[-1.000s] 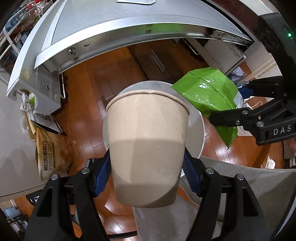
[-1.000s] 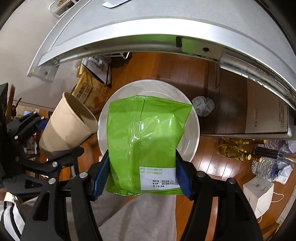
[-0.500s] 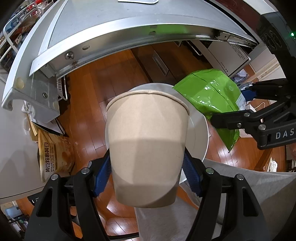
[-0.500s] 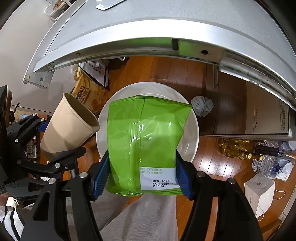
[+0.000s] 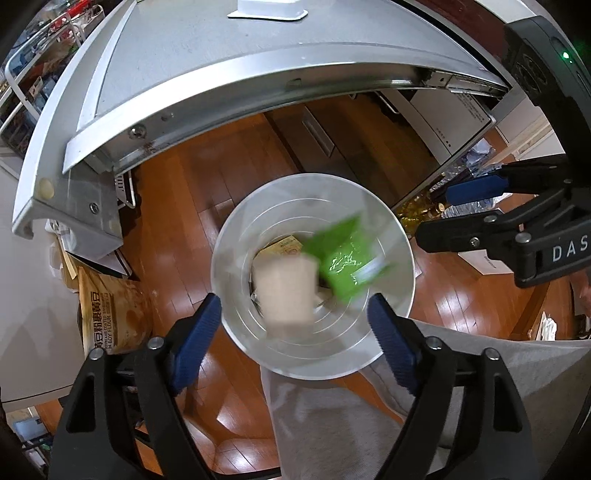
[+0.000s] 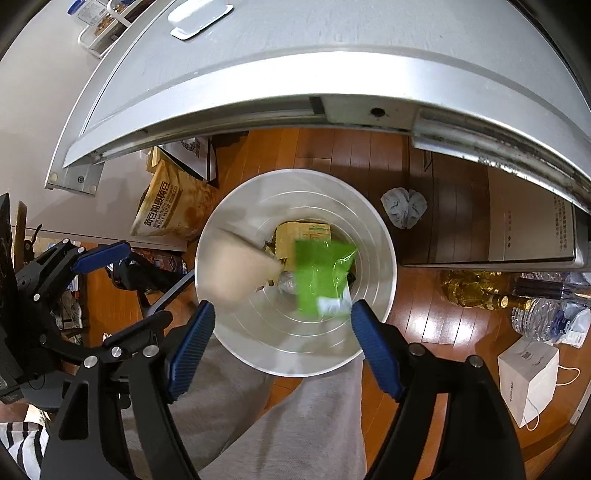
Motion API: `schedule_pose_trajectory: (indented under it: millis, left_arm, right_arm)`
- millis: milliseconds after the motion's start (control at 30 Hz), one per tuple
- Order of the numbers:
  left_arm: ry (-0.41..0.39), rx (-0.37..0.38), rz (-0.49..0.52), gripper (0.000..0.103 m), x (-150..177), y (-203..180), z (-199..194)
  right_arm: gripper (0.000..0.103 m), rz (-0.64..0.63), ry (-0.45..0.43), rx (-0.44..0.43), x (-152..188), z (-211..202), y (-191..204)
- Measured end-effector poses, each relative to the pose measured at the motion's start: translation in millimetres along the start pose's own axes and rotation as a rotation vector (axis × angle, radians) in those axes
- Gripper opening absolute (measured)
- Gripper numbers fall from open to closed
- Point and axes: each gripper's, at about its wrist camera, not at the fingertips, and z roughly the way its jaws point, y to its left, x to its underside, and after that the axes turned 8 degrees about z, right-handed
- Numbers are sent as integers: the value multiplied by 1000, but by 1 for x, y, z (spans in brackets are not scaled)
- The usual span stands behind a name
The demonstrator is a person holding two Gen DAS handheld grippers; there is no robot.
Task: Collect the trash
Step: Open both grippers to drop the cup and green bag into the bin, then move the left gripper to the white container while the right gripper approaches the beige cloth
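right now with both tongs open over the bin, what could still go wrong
1. The paper cup is blurred mid-fall near the bin wall; it might bounce or tip out.
2. The green bag is also falling and could catch on the rim.
3. A crumpled rag lies on the floor beside the bin and could be missed.

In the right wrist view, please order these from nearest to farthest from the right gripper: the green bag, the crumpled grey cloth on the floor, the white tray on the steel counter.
1. Green bag, blurred, inside the bin between the open fingers of the right gripper.
2. Crumpled grey cloth, on the floor, right of the bin.
3. White tray, on the steel counter, top left.
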Motion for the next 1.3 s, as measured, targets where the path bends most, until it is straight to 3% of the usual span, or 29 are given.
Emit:
schedule_pose_trajectory:
  millis: [500,633,933,1033,1133,1200,1300]
  left_arm:
    - [-3,-11,-17,91,5,3,-8]
    - [-13,-21,-18,91,6,3,-18]
    - [-46,7,-39,91,0,1,-49]
    - [-113,-1,-34,91,-9,-1,-74]
    - [-195,-67,6,92,-27,-3,-99]
    - [-232,-106,25,100,-37,-1,-108]
    - [-289,-137,60,101,-58,8,-113]
  right_arm:
    - [83,-6,-44,13,8,-22,2]
    - [89,-30,-86,30,12,-42,5]
    - [91,-81,-197,80,16,-92,11]
    - [95,-92,-261,91,15,-113,15]
    - [98,-86,-345,106,4,-137,18]
    - [98,-77,-391,103,-10,-150,16]
    - [98,-70,-429,120,-35,-157,13]
